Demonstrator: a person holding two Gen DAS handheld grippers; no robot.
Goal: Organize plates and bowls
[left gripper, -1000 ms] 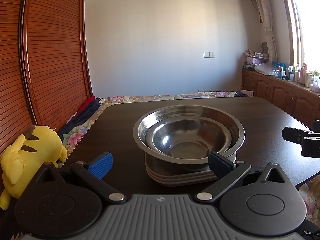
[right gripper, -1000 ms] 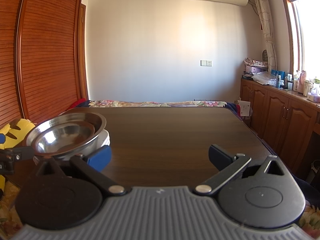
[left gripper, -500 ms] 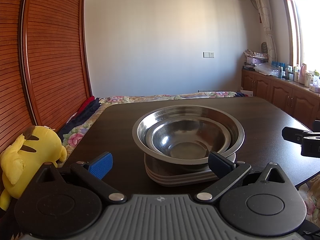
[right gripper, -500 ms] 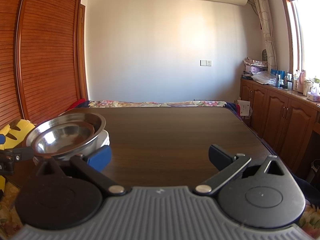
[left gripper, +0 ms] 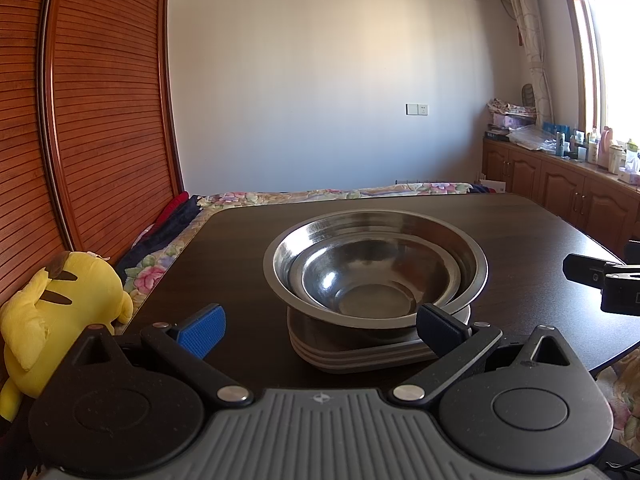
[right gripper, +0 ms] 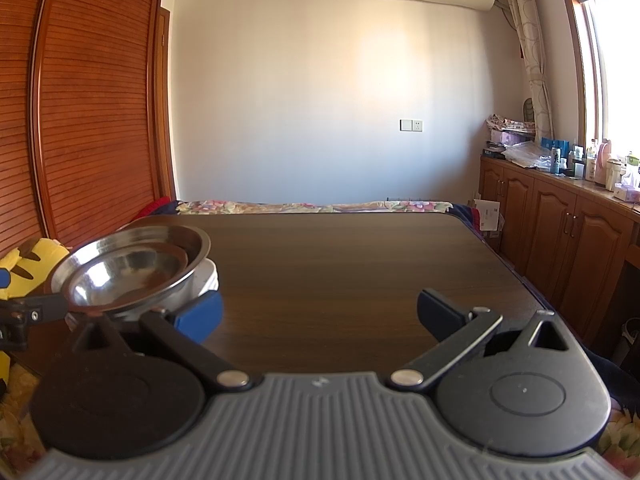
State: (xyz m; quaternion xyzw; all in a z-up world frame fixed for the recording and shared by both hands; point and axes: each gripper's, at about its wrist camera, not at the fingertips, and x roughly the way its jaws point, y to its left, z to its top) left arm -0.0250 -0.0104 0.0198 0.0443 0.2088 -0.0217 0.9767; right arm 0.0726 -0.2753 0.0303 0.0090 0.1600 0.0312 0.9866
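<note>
Left gripper point(left gripper: 320, 332): fingers spread wide, holding nothing. It sits at the near edge of the stack, with the right finger pad point(left gripper: 438, 334) overlapping the stack's near rim in the view; contact cannot be confirmed.
Right gripper point(right gripper: 320, 316): fingers spread wide, holding nothing. It sits to the right of the stack, over bare table.
Plates point(left gripper: 360, 354): several flat plates lie piled on the table point(left gripper: 520, 232) and form the base of the stack. They appear evenly aligned.
Large bowl point(left gripper: 472, 264): metal, upright, resting on the plates.
Small bowl point(left gripper: 376, 276): metal, nested inside the large bowl, slightly toward its near side.
Stack position: near the left front part of the table, close to the near edge. The rest of the table, right of and beyond the stack, carries nothing visible.
Toy point(left gripper: 56, 312): yellow plush, left of the stack, off the table beside its left edge.
Bedding point(left gripper: 328, 194): floral cover, beyond the stack, past the far table edge.
Task status: judged complete or nearly so, since all visible dishes are in one pile.
Risk 1: a forward push by the left gripper could catch the bowl rim and tip or slide the bowls off the plates. Cause: the finger pad stands very close to the rim.
Risk 2: the metal bowls are likely to slide on the smooth plates if knocked sideways.
Risk 3: the stack could be dragged toward the near table edge on withdrawal if a finger hooks the plates.
</note>
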